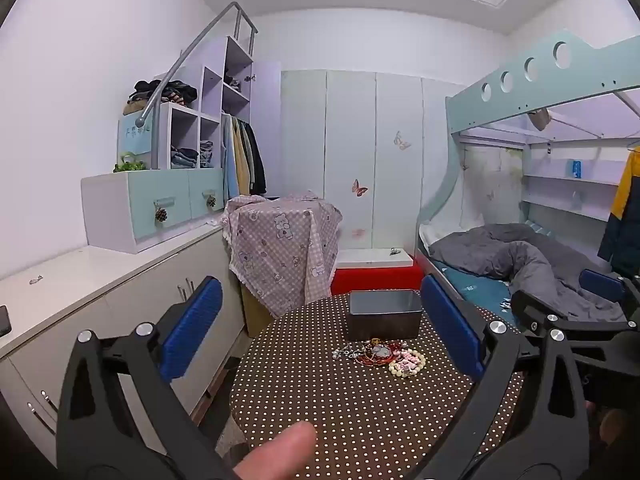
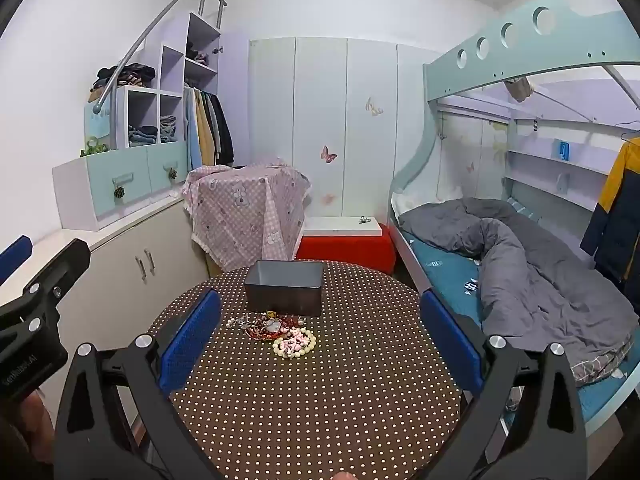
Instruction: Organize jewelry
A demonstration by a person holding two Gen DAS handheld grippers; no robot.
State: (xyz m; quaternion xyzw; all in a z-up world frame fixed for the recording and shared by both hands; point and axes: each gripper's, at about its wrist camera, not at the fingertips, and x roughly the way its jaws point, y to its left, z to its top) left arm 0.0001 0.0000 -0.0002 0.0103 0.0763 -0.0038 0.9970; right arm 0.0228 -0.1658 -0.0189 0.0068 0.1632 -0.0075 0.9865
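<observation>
Out at the left, the left tool (image 1: 322,326) hangs above the near edge of the round bench (image 1: 360,412) in its brown, white-dotted cloth, blue-padded fingers (image 1: 191,326) spread wide and nothing between them. Straight ahead of that tool, slightly right of its centre line, lies the tangled heap of jewelry (image 1: 380,354): silvery chain on the left, red beads in the middle, a ring of cream beads (image 1: 408,365) nearest the tool on the right. Just beyond the heap and touching it stands the dark grey rectangular metal box (image 1: 385,314), open-topped. Moving right, the right tool (image 2: 320,330) hovers over the bench too, its blue fingers (image 2: 450,332) equally wide apart, gripping nothing. From here the jewelry (image 2: 276,330) sits ahead and a little left of centre, with the box (image 2: 285,288) right behind it.
</observation>
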